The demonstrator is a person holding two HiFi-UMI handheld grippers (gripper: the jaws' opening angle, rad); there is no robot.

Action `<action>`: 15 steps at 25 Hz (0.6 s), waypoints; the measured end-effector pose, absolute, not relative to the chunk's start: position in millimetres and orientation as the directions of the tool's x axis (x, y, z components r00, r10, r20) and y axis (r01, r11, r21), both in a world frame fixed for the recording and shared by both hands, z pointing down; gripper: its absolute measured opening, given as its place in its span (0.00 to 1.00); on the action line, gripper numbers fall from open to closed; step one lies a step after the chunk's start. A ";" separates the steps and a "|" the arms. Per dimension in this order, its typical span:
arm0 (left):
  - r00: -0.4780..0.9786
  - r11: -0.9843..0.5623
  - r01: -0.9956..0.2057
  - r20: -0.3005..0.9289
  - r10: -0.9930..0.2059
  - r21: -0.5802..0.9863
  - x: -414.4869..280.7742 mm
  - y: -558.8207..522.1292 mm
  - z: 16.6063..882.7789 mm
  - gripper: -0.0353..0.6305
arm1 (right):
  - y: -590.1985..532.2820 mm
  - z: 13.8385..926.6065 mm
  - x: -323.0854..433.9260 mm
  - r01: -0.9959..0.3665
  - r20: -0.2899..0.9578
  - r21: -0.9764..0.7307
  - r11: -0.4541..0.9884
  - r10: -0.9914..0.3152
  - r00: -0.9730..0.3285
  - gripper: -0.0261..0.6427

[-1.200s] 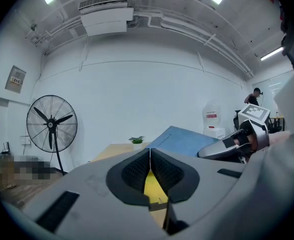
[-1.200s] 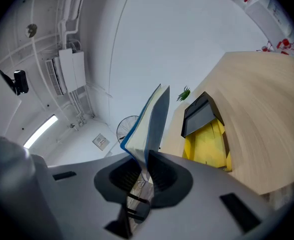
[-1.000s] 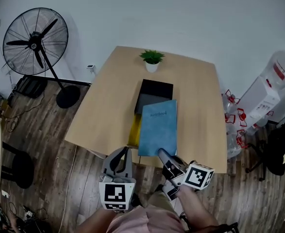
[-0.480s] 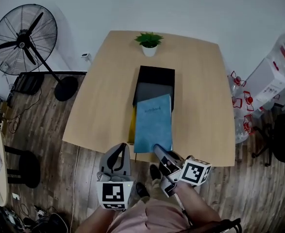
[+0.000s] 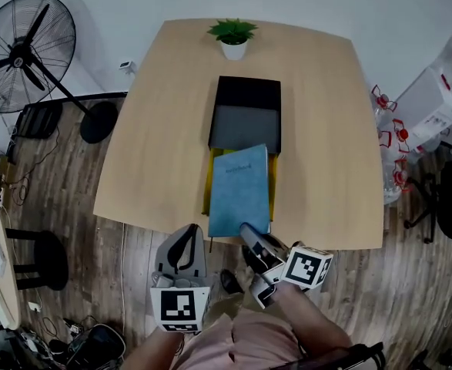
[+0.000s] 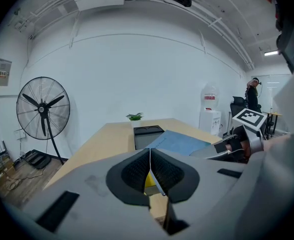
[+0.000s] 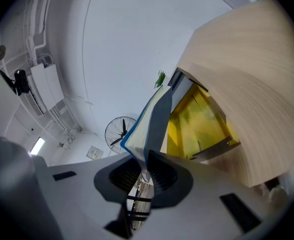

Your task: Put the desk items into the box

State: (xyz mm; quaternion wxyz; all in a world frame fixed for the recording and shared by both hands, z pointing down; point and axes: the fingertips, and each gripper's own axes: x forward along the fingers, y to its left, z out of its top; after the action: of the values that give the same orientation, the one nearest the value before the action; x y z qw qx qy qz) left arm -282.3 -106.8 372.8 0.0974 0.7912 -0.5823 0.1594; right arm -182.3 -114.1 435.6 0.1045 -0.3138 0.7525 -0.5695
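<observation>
Wooden desk [image 5: 156,145], black box [image 5: 245,89] at middle. Blue notebook [image 5: 239,190] tilted across yellow tray [image 5: 207,182] before box, near edge pinched in right gripper [image 5: 246,230] jaws. Left gripper [image 5: 187,233] jaws together, empty.

One table [image 5: 164,129], one box [image 5: 246,89], one blue notebook [image 5: 239,191], one potted plant [image 5: 232,37], one standing fan [image 5: 21,52]
</observation>
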 end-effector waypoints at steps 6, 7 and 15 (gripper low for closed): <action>0.261 -0.288 -0.957 0.397 -0.880 -0.010 -285.2 -101.8 387.0 0.08 | -115.5 449.8 -183.1 -0.301 0.173 -0.946 0.117 -0.603 -0.779 0.11; 0.261 -0.287 -0.958 0.399 -0.879 -0.007 -285.1 -101.5 389.1 0.08 | -115.2 454.5 -182.7 -0.293 0.176 -0.951 0.100 -0.604 -0.777 0.11; 0.264 -0.294 -0.956 0.419 -0.869 -0.008 -284.7 -101.6 395.3 0.08 | -114.9 482.5 -177.8 -0.233 0.204 -0.972 -0.033 -0.612 -0.764 0.11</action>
State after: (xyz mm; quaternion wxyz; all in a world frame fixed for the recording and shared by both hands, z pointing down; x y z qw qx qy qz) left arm -284.7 -101.6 395.3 0.1245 0.7852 -0.5808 0.1749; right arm -177.8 -114.9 482.5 0.1460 -0.3109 0.6798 -0.6480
